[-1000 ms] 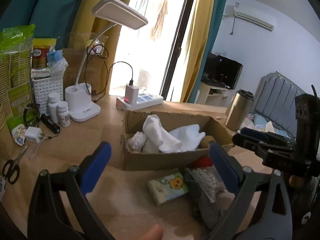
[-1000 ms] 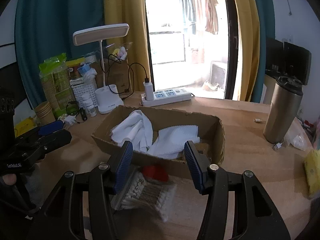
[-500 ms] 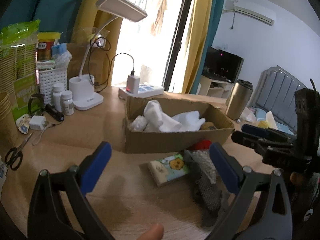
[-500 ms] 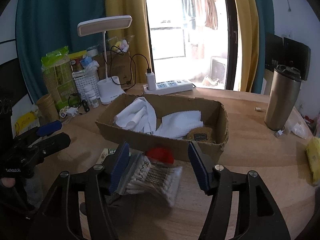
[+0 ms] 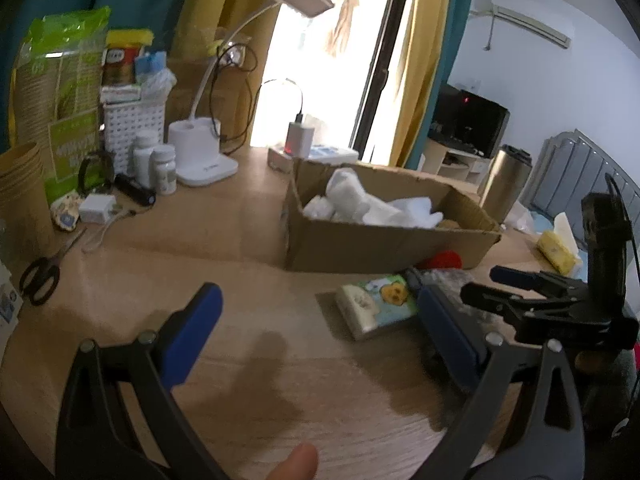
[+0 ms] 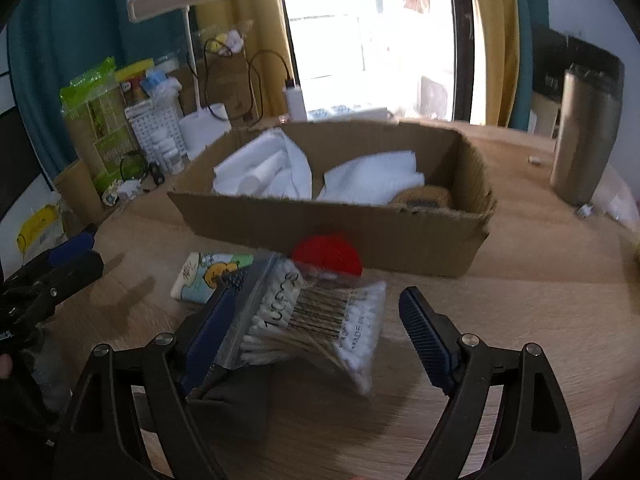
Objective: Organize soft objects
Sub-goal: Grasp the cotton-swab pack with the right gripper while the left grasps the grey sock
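A cardboard box point(image 6: 360, 224) point(image 5: 380, 244) holds white cloths point(image 6: 276, 168) and a brown item point(image 6: 424, 200). In front of it lie a red round thing point(image 6: 326, 254), a clear bag of cotton swabs point(image 6: 320, 320), a tissue pack with a cartoon print point(image 6: 204, 274) point(image 5: 378, 308) and a dark cloth point(image 6: 232, 408). My right gripper point(image 6: 320, 336) is open, its fingers either side of the swab bag. My left gripper point(image 5: 320, 332) is open and empty above bare table, left of the tissue pack.
A white desk lamp point(image 5: 202, 156), pill bottles point(image 5: 154, 162), a white basket point(image 5: 132, 124), paper cups point(image 5: 20, 196) and scissors point(image 5: 44, 276) crowd the left. A power strip point(image 5: 312, 154) lies behind the box. A steel tumbler point(image 6: 586, 132) stands at the right.
Both grippers have drawn back from the box and dropped lower. The right gripper has opened wider around the swab bag. The left view has swung left.
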Available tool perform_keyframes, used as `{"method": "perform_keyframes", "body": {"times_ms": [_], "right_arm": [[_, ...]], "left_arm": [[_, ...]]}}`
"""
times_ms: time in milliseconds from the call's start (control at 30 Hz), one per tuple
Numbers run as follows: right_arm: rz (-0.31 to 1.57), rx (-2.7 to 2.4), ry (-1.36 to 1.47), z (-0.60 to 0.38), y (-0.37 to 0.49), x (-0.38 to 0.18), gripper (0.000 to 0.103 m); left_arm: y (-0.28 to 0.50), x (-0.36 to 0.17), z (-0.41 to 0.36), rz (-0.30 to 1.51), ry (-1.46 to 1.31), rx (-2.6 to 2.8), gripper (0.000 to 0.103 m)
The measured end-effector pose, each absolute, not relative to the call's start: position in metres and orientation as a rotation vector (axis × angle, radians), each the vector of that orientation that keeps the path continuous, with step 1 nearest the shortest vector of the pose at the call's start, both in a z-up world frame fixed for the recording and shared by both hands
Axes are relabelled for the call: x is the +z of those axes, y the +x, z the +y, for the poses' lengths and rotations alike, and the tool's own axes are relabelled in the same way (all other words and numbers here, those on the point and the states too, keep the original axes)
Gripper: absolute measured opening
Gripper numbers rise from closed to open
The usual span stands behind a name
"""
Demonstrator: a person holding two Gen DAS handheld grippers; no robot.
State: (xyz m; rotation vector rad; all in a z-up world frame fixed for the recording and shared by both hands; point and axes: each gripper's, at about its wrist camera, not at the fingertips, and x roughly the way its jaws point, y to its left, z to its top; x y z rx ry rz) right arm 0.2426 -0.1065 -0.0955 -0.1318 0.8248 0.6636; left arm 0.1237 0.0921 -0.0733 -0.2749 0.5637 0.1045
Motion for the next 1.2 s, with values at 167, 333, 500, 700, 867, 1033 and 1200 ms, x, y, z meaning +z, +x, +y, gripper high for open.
{"method": "perform_keyframes", "body": {"times_ms": [167,333,500,700,867,1033,1200], "right_arm": [[0.873,0.678,-0.143,-0.102,0.248,-0.104,0.087],[0.913,0.698,-0.108,-0.103,0.253,-0.111,0.087],[0.908,0.719,-0.104,-0.105,0.253,-0.111,0.077],[0.881,0.737,-0.108,-0.114,0.249,-0.107,0.072],[0.836,0.738,-0.081,-0.134,0.245,-0.097,0.072],[0.811,0.725,-0.057,-0.159,0.244,-0.09,0.072],[0.802,0.71,-0.018,-0.186,0.246,-0.091,0.072]], "left_arm": [[0.126,-0.078,0.085,0.593,-0.241,0.115,0.1],[0.13,-0.078,0.079,0.61,-0.234,0.097,0.1],[0.132,-0.078,0.072,0.626,-0.223,0.082,0.1],[0.136,-0.074,0.057,0.634,-0.199,0.05,0.1],[0.141,-0.072,0.037,0.648,-0.166,0.021,0.099],[0.148,-0.073,0.015,0.669,-0.14,-0.013,0.099],[0.155,-0.078,-0.008,0.703,-0.132,-0.046,0.1]]}}
